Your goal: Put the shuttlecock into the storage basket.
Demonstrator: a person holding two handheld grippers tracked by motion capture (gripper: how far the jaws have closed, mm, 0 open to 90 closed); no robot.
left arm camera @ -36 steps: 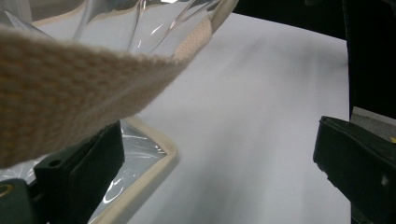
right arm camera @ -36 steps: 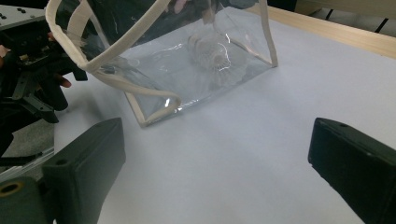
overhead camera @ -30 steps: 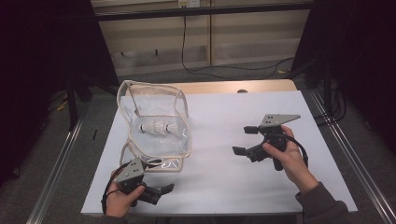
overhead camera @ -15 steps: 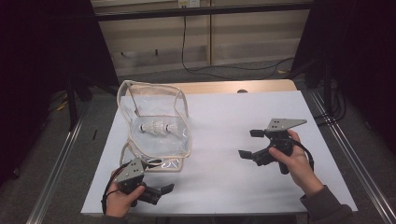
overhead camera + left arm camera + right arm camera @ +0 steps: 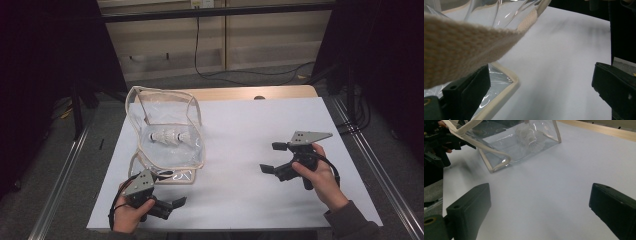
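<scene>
A clear plastic bag (image 5: 167,130) with beige trim lies open on the left half of the white table (image 5: 240,125), and white shuttlecocks (image 5: 168,136) rest inside it. In the high view my left gripper (image 5: 172,192) is open at the table's near-left edge, just below the bag's near corner. Its own view has the beige strap (image 5: 461,47) draped across above the left jaw, with bare table between the wide jaws (image 5: 539,95). My right gripper (image 5: 271,157) is open over bare table right of the bag. Its view (image 5: 541,207) looks at the bag (image 5: 519,145) and shuttlecocks (image 5: 527,133).
A wooden strip (image 5: 250,93) runs along the table's far edge. Metal rails (image 5: 372,165) flank both sides. A black cable (image 5: 210,70) hangs down to the floor behind the table. White surface spreads between the bag and the right gripper.
My right gripper has drifted a little toward the near-right, away from the bag, still open. The left gripper and the bag have stayed put.
</scene>
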